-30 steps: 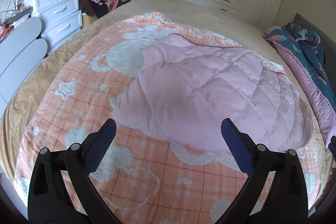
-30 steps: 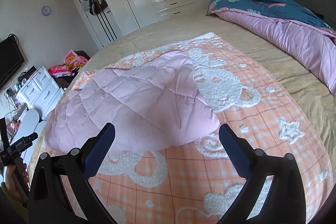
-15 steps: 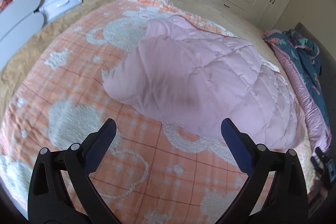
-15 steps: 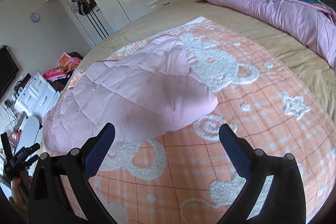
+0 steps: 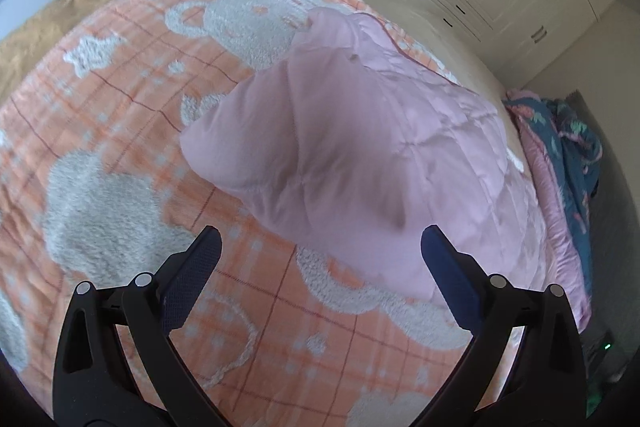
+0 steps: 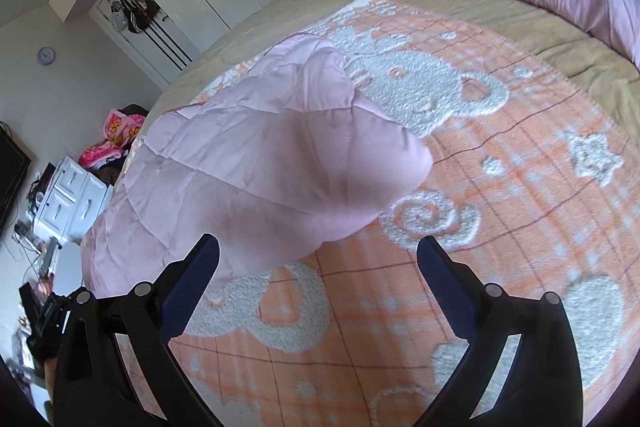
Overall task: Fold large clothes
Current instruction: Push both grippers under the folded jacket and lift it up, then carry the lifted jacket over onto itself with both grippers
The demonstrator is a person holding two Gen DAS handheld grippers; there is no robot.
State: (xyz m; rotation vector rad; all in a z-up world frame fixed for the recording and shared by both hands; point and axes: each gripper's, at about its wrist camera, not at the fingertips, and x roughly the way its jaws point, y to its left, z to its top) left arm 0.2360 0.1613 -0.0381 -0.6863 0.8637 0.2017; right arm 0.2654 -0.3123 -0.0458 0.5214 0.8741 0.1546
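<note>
Jaws of both grippers spread, pink quilted coat (image 5: 360, 155) just ahead

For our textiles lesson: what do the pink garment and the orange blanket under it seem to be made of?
Pink garment: seemingly padded, smooth woven shell with a slight sheen; stitched quilting lines and puffy panels show it. Orange blanket: seemingly soft fleece or terry, matte; the white bear and star patterns stand up in fuzzy pile.

One pink quilted garment (image 5: 360, 155), one orange blanket (image 5: 120, 131), two grippers
</note>
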